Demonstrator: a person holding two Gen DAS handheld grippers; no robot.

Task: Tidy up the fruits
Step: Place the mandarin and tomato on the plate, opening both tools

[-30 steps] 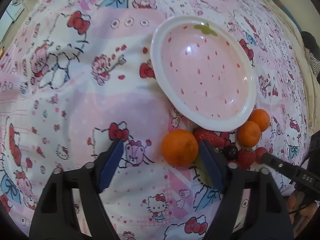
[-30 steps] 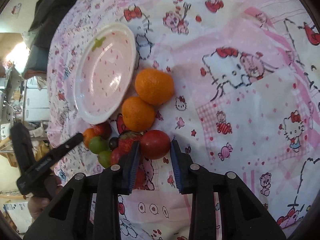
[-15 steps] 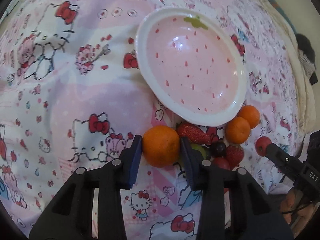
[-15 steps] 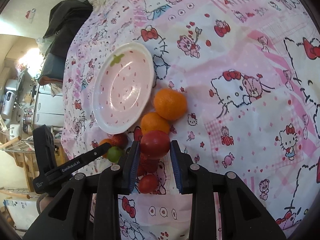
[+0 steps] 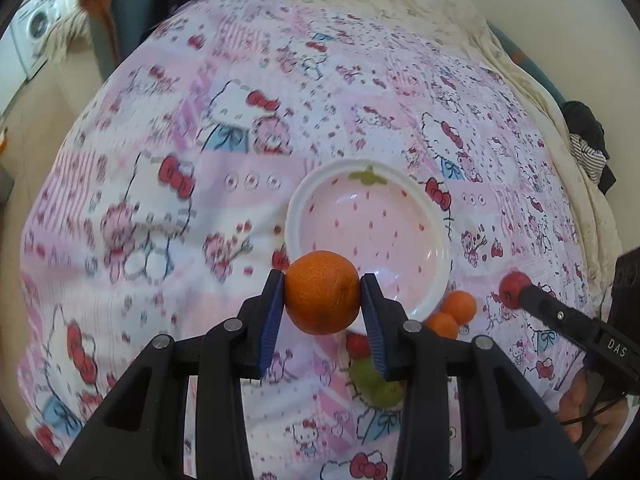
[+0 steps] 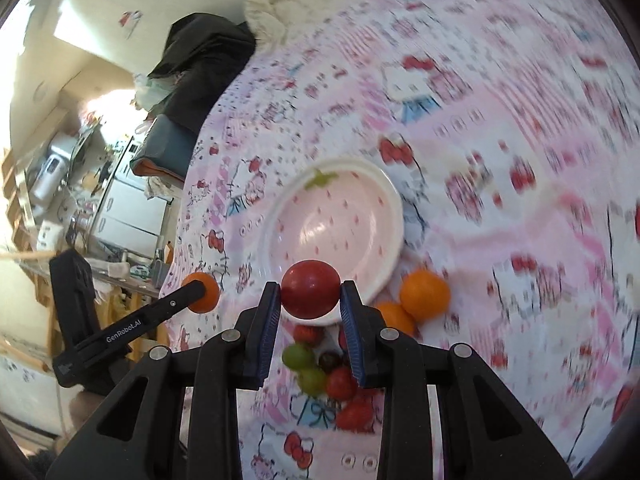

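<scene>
My left gripper (image 5: 322, 304) is shut on a big orange (image 5: 322, 292) and holds it above the cloth, in front of the near rim of the pink strawberry plate (image 5: 400, 184). My right gripper (image 6: 310, 305) is shut on a dark red round fruit (image 6: 311, 289), lifted over the near rim of the same plate (image 6: 360, 172). The plate holds nothing. Each gripper shows in the other's view: the right one with its red fruit (image 5: 514, 285), the left one with its orange (image 6: 202, 293).
Two small oranges (image 6: 424, 295) lie right of the plate. Green grapes (image 6: 298, 357), a dark grape (image 6: 329, 359), strawberries and small red fruits (image 6: 342, 382) lie in a heap on the Hello Kitty cloth (image 5: 160, 208) under the grippers. Dark clothing (image 6: 200, 68) lies at the far edge.
Both grippers have risen off the cloth with their fruit and pulled back; the plate looks smaller and farther. The left gripper closed on the orange a second ago.
</scene>
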